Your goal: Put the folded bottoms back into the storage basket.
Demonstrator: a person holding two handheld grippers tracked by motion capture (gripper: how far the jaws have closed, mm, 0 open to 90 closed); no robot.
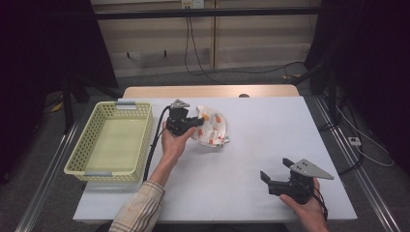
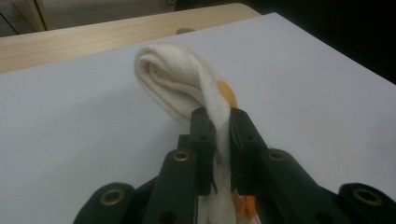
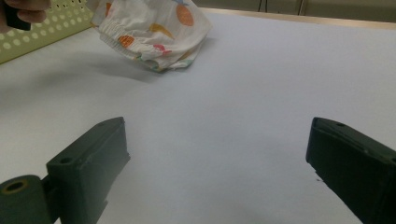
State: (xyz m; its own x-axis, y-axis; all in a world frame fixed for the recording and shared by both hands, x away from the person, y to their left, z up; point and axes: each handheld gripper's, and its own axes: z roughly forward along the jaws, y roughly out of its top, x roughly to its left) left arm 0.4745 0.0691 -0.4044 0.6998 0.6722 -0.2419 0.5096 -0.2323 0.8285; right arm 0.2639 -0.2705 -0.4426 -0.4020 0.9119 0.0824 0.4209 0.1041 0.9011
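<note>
One yellow perforated basket (image 1: 112, 143) waited at the table's left edge, likely the destination. Just right of it, the left gripper (image 1: 197, 121) pinched the fruit-print cloth (image 1: 212, 126) by a fold, raising it partly off the white tabletop (image 1: 251, 145). Well apart, the right gripper (image 1: 275, 170) rested with jaws spread, holding nothing.

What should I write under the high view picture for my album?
Left hand-held gripper pinches a patterned white cloth beside a yellow basket; the right hand-held gripper waits open.
</note>
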